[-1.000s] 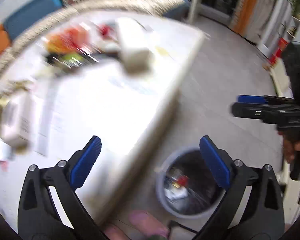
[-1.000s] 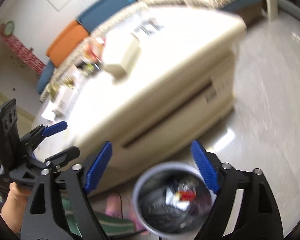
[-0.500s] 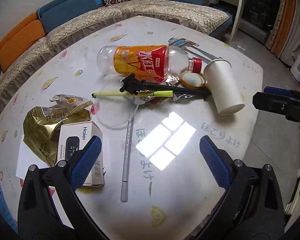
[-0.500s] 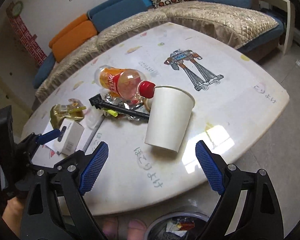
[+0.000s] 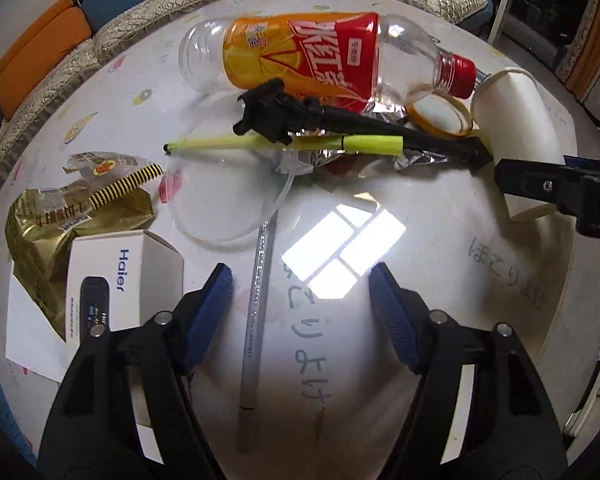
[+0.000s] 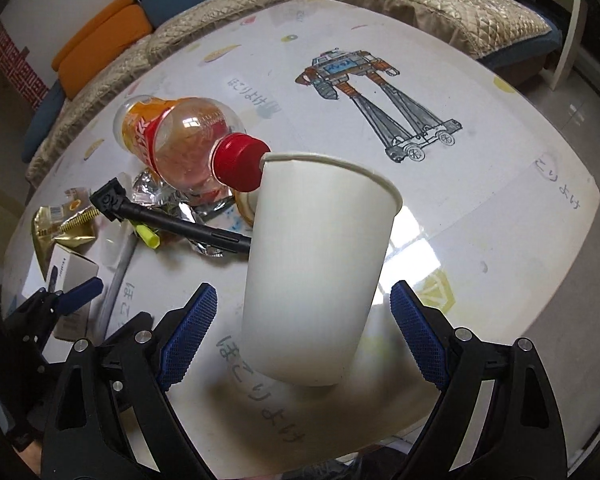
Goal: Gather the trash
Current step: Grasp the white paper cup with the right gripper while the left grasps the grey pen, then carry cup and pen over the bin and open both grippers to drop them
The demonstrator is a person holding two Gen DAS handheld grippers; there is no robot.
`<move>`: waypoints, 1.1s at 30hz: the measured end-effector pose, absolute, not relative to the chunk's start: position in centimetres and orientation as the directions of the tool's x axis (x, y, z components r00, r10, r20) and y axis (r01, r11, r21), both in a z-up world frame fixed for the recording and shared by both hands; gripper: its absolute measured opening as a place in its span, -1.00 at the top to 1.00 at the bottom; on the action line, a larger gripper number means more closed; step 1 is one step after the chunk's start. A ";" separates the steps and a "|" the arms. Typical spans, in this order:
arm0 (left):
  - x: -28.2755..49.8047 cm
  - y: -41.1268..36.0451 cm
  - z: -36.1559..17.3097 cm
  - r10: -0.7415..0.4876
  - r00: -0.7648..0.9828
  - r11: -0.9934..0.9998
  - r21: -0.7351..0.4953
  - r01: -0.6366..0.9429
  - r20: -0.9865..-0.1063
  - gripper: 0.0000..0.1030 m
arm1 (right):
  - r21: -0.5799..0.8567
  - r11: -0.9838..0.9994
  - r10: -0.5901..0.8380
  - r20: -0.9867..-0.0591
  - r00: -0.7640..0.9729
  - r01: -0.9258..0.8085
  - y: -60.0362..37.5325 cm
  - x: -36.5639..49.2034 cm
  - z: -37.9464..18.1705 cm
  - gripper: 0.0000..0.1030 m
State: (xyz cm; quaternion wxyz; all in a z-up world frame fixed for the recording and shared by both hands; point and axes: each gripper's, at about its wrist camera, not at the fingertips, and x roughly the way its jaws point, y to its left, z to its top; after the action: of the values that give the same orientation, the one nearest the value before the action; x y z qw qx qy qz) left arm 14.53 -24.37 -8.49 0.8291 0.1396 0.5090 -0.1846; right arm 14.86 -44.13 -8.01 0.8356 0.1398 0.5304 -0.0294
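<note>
Surface [image 5: 440, 280] littered | your left tool [image 5: 300, 312] closing, empty; right tool [image 6: 304, 316] released, flanking cup [image 6: 316, 264] | bottle [image 5: 320, 60] uncollected

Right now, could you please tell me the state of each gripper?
Left gripper: empty, jaws closing over the grey pen, not yet touching it.
Right gripper: open, straddling the paper cup without gripping it.

We look across a glossy white table [image 6: 500, 184] printed with a robot drawing [image 6: 376, 92] (a bright window reflection [image 5: 342, 256] glares off it). Behind it runs a quilted beige sofa [image 6: 380, 4] with blue and orange cushions [image 6: 100, 40].
</note>
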 end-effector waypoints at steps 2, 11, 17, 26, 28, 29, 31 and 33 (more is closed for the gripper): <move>14.6 -24.2 -8.4 -0.177 0.409 0.894 0.027 0.447 -0.895 -0.16 | 0.197 0.960 0.094 -0.895 0.437 0.197 -44.1 14.7 -8.0 -0.39; 14.4 -24.3 -7.8 -0.213 0.374 0.897 -0.028 0.441 -0.903 0.79 | 0.205 0.955 0.091 -0.892 0.444 0.216 -45.8 13.5 -7.0 -0.19; 14.0 -23.6 -6.9 -0.240 0.391 0.904 -0.058 0.423 -0.889 0.85 | 0.241 0.945 0.107 -0.867 0.486 0.223 -47.4 11.9 -4.9 -0.19; 12.5 -24.6 -4.4 -0.259 0.426 0.894 -0.048 0.446 -0.867 0.88 | 0.249 0.948 0.114 -0.848 0.517 0.199 -48.0 9.4 -2.5 -0.18; 11.8 -24.8 -3.9 -0.261 0.443 0.891 -0.038 0.452 -0.858 0.88 | 0.253 0.948 0.118 -0.844 0.523 0.194 -48.0 8.9 -2.1 -0.18; 11.5 -24.9 -3.7 -0.264 0.446 0.888 -0.036 0.457 -0.855 0.88 | 0.255 0.948 0.121 -0.842 0.526 0.190 -48.0 8.6 -1.9 -0.18; 11.4 -25.1 -3.2 -0.266 0.454 0.886 -0.030 0.463 -0.850 0.88 | 0.256 0.949 0.123 -0.838 0.531 0.185 -48.1 8.2 -1.5 -0.18; 11.1 -25.2 -2.7 -0.272 0.459 0.884 -0.031 0.467 -0.846 0.88 | 0.264 0.948 0.129 -0.832 0.540 0.179 -48.2 7.7 -1.0 -0.18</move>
State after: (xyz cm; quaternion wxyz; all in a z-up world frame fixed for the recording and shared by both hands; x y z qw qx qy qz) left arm 11.10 -25.19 -2.65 0.8480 0.1032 0.4720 -0.2178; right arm 7.69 -48.17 -0.99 0.8627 0.1610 0.4793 -0.0146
